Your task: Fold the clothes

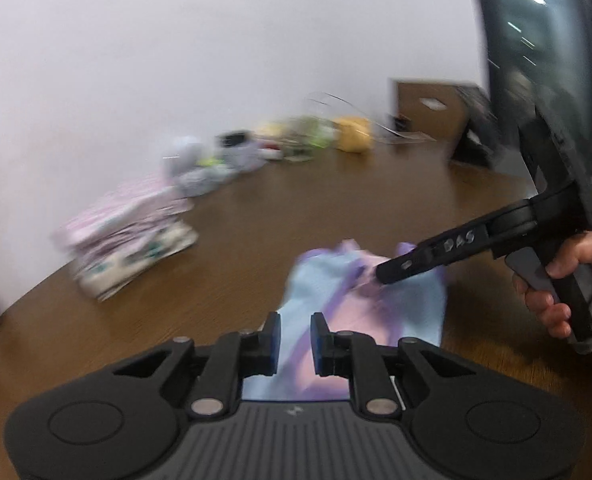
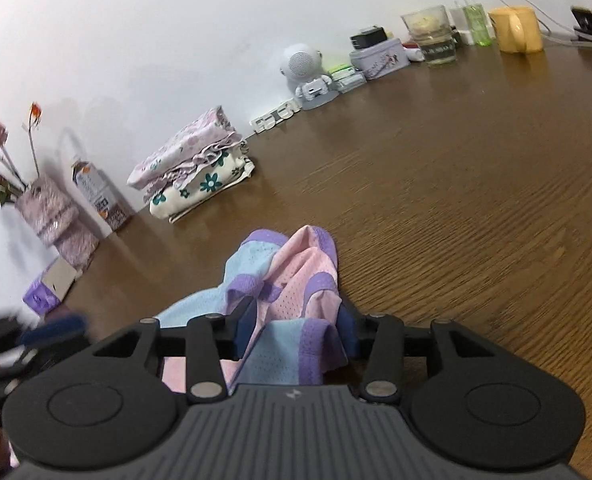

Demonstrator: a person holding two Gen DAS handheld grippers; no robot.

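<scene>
A mesh garment [image 2: 296, 264] in pink, light blue and purple lies crumpled on the brown wooden table [image 2: 475, 200]. My right gripper [image 2: 296, 330] is open, its jaws wide apart, with bunched cloth lying between and over them. In the blurred left wrist view the garment [image 1: 323, 288] lies just ahead of my left gripper [image 1: 296, 340], which hovers above its near edge with a narrow gap and nothing pinched. The right gripper [image 1: 379, 276], held by a hand [image 1: 567, 280], pokes into the garment's far side.
A stack of folded floral clothes [image 2: 192, 172] sits near the wall. Along the wall stand a vase of flowers [image 2: 52, 208], a carton [image 2: 100, 196], a small robot figure [image 2: 303, 68], a tin, a glass jar and a yellow mug [image 2: 515, 34]. A dark monitor [image 1: 543, 60] rises at the right.
</scene>
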